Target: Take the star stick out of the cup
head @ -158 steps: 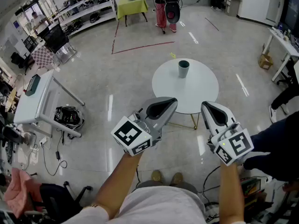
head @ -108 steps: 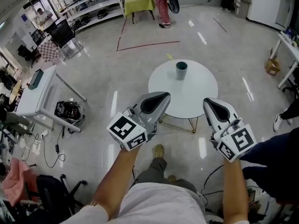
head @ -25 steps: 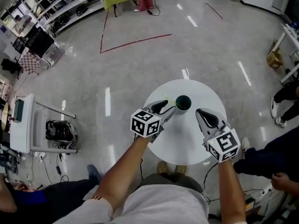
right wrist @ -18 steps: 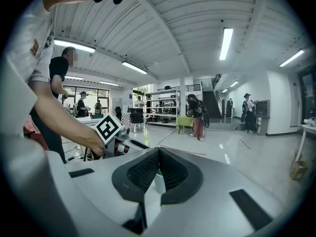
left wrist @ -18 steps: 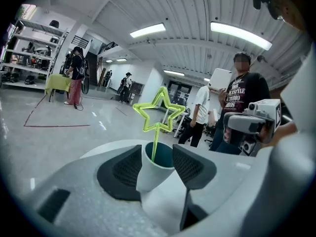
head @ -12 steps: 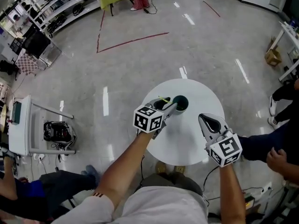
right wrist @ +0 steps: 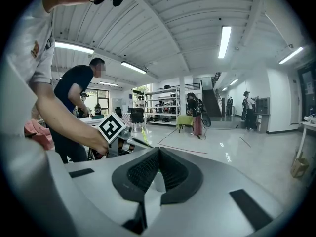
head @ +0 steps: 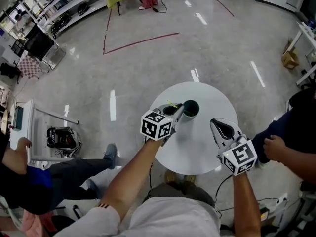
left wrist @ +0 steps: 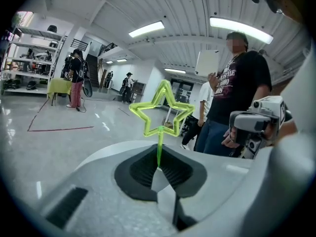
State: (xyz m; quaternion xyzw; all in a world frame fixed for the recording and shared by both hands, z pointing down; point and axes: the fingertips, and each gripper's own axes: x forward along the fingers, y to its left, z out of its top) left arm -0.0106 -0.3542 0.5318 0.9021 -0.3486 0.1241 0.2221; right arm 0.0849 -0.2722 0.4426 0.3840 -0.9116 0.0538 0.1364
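Two grippers are over the round white table (head: 210, 147), and only one has work. On the left, my left gripper (head: 178, 114) has its fingers pressed together on the thin green stem of the star stick (left wrist: 159, 147). The pinch sits low on the stem, and the open yellow-green star outline stands upright above the pads. In the head view the stick shows as a small bright sliver just beside the dark cup (head: 191, 101), on its left. I cannot tell whether its lower end is inside the cup or already clear of the rim.

I judge the stick to be very light, probably thin plastic, with a stem that would flex or snap if squeezed hard or pulled sideways. The stem is the right place to hold. The hollow star looks too frail to grip. A straight lift along the stem should keep it from catching the rim and tipping the cup, which looks light too.

To the right, my right gripper (head: 220, 128) hangs over the near side of the table, well apart from the cup. Its fingers are together on nothing.
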